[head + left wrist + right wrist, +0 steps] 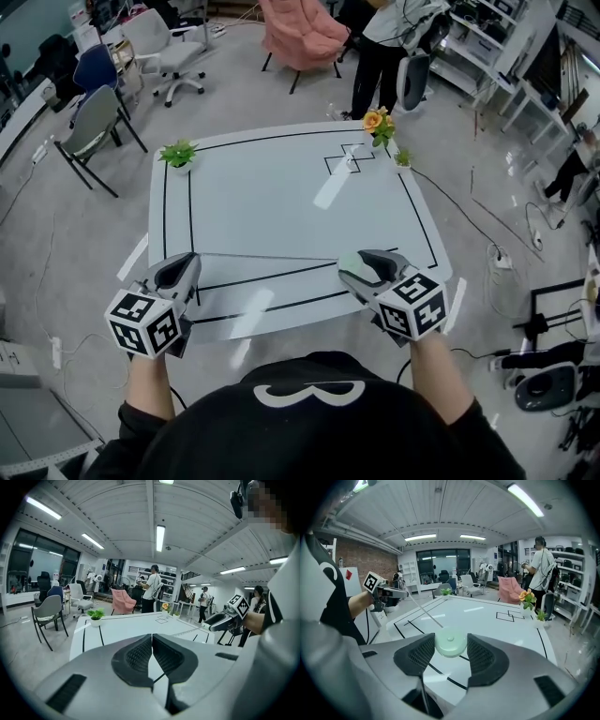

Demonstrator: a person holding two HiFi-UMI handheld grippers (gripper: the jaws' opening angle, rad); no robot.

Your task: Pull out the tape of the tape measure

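While clamped — tape measure [450, 642] within gripper [450, 645]

No legible text anywhere.

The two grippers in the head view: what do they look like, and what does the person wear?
Both the left gripper and right gripper are light grey with dark ribbed pads, each carrying a cube of black-and-white square markers. The sleeves are black.

It is an open-plan robotics lab: a white table [281, 197] marked with black lines, swivel office chairs [173, 52], metal shelving [480, 45] loaded with equipment, cables [455, 214] trailing over the grey floor [262, 94], and strip lights [160, 537] on the ceiling [117, 508].
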